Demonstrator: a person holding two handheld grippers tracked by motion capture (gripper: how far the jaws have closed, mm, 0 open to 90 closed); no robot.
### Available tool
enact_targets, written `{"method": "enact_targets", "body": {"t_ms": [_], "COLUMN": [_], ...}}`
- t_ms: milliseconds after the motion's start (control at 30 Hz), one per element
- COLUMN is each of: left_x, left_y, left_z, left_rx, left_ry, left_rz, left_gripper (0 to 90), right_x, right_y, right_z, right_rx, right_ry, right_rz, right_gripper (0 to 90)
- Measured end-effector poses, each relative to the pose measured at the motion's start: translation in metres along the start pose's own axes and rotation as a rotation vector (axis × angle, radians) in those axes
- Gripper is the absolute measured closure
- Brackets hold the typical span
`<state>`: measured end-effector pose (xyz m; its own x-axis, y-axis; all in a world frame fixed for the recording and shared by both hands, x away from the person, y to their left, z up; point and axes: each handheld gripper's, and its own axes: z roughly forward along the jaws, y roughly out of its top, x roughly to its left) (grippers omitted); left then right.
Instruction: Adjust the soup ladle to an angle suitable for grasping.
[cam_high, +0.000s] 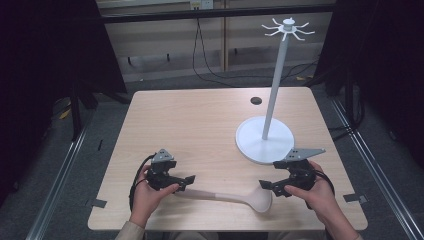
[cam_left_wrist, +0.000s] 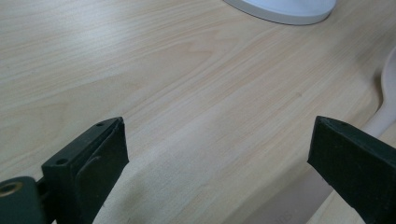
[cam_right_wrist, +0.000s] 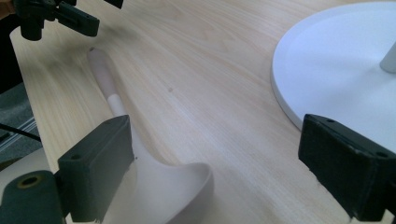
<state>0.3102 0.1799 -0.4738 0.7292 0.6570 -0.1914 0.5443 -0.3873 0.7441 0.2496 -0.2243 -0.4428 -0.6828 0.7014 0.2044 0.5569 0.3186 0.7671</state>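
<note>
High view showed a ladle (cam_high: 235, 197) lying flat near the front edge of the counter (cam_high: 200, 125), bowl toward the right, handle toward the left. The left hand-held gripper (cam_high: 186, 181) sat at the handle end with jaws spread and nothing gripped; the right hand-held gripper (cam_high: 267, 187) hovered by the bowl, also spread wide and empty. A white stand (cam_high: 265, 137) with hooks on top stood just behind the bowl.

Best bet for the step: close on the handle squarely across its narrow part, low and level, since a flat handle on a smooth top would likely slide or roll. Keep the bowl clear of the stand's base.

Hard to tell: whether the left jaws touched the handle. Left gripper view cut off most of the ladle, and any hanging hole at the handle tip couldn't be made out.
</note>
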Motion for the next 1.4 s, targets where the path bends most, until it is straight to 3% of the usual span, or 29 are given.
{"method": "enact_targets", "body": {"t_ms": [200,400,567,700,800,933,1167,1400], "left_x": [0.000,0.001,0.006,0.008,0.009,0.010,0.010,0.010], "left_y": [-0.005,-0.011,-0.016,-0.020,-0.020,-0.020,-0.019,-0.018], "left_z": [-0.004,-0.010,-0.018,-0.022,-0.024,-0.026,-0.027,-0.026], "left_rx": [0.004,0.009,0.003,0.003,-0.006,-0.008,-0.012,-0.014], "left_ry": [0.004,0.010,0.021,0.029,0.033,0.038,0.040,0.040], "left_rz": [-0.005,-0.015,-0.029,-0.039,-0.043,-0.046,-0.043,-0.044], "left_gripper": [4.7,4.8,4.9,5.0,5.0,5.1,5.1,5.2], "right_x": [0.013,0.039,0.060,0.074,0.083,0.094,0.110,0.114], "right_y": [0.013,0.034,0.056,0.065,0.066,0.063,0.051,0.041], "right_z": [0.007,0.034,0.056,0.075,0.091,0.109,0.134,0.149], "right_rx": [0.011,0.088,0.113,0.155,0.201,0.257,0.350,0.389], "right_ry": [0.018,0.051,0.078,0.107,0.126,0.163,0.220,0.202], "right_rz": [-0.075,-0.195,-0.250,-0.257,-0.283,-0.308,-0.348,-0.360], "right_gripper": [11.9,17.7,34.4,59.5,73.6,82.2,88.6,90.0]}}
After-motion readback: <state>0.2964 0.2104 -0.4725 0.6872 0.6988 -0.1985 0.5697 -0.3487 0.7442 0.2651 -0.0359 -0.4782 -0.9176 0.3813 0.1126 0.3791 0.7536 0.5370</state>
